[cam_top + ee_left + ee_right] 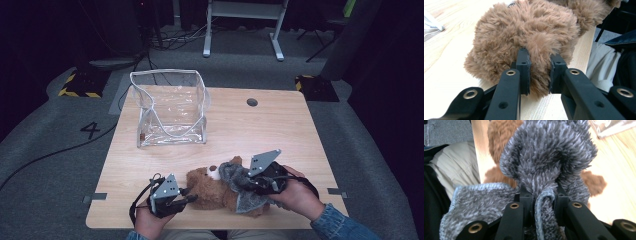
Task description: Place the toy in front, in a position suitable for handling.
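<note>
A brown teddy bear (212,192) lies near the table's front edge, its white muzzle pointing toward the far side. A grey fuzzy cloth (239,189) is draped over its right part. My left gripper (189,196) comes in from the left and is shut on a tuft of the bear's brown fur (524,32), which is squeezed between the left gripper's (539,72) jaws. My right gripper (254,184) is shut on a fold of the grey cloth (544,152); the hem runs down between the right gripper's (543,195) jaws. Brown fur (499,137) shows behind the cloth.
A clear plastic bag (170,107) with a white zip rim stands open at the table's back left. The wooden table (280,130) has a round cable hole (252,102) at the back. The person's lap lies just past the front edge.
</note>
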`<state>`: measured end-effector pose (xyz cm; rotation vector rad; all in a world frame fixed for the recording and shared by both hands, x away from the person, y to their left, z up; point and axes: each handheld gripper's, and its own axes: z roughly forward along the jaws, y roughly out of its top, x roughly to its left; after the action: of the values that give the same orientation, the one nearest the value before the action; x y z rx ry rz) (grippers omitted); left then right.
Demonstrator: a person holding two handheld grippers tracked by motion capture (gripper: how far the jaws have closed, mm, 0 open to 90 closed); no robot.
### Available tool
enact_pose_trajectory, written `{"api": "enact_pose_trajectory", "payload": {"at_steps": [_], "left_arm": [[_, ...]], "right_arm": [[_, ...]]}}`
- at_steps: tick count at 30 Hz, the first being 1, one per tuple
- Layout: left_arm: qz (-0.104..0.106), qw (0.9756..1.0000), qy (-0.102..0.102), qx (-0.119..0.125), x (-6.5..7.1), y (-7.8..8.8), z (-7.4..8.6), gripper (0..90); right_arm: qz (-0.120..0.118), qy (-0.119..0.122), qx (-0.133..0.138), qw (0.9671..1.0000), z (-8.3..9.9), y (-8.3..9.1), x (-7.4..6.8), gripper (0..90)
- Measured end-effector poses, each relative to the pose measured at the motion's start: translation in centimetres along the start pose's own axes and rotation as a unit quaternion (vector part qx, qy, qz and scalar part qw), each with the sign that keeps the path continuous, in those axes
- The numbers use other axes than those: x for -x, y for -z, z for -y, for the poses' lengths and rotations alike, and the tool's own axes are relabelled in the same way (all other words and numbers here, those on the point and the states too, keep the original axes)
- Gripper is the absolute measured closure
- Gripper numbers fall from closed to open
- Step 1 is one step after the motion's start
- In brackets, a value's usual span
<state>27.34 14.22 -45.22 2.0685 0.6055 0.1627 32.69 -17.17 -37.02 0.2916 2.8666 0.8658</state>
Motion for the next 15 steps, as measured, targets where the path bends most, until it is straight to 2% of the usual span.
{"api": "enact_pose_trajectory", "payload": {"at_steps": [1,2,9,14,15], "left_arm": [[0.000,1.0000,0.000,0.000,0.0,0.0,0.0,75.3],[0.002,1.0000,0.002,-0.001,0.0,0.0,0.0,75.3],[-0.001,1.0000,-0.002,-0.001,0.2,-0.1,0.1,75.3],[0.000,1.0000,-0.004,0.000,0.2,-0.1,0.1,75.3],[0.004,1.0000,-0.001,-0.001,0.2,-0.1,0.1,75.3]], "right_arm": [[0.000,0.000,0.000,1.0000,0.0,0.0,0.0,76.6],[0.000,-0.009,0.004,0.9999,0.8,0.6,-0.1,76.6],[0.012,-0.025,0.009,0.9996,3.6,1.9,-0.4,76.5],[0.020,-0.048,0.002,0.9987,6.6,3.1,-0.7,76.6],[0.020,-0.048,0.002,0.9987,6.6,3.1,-0.7,76.6]]}}
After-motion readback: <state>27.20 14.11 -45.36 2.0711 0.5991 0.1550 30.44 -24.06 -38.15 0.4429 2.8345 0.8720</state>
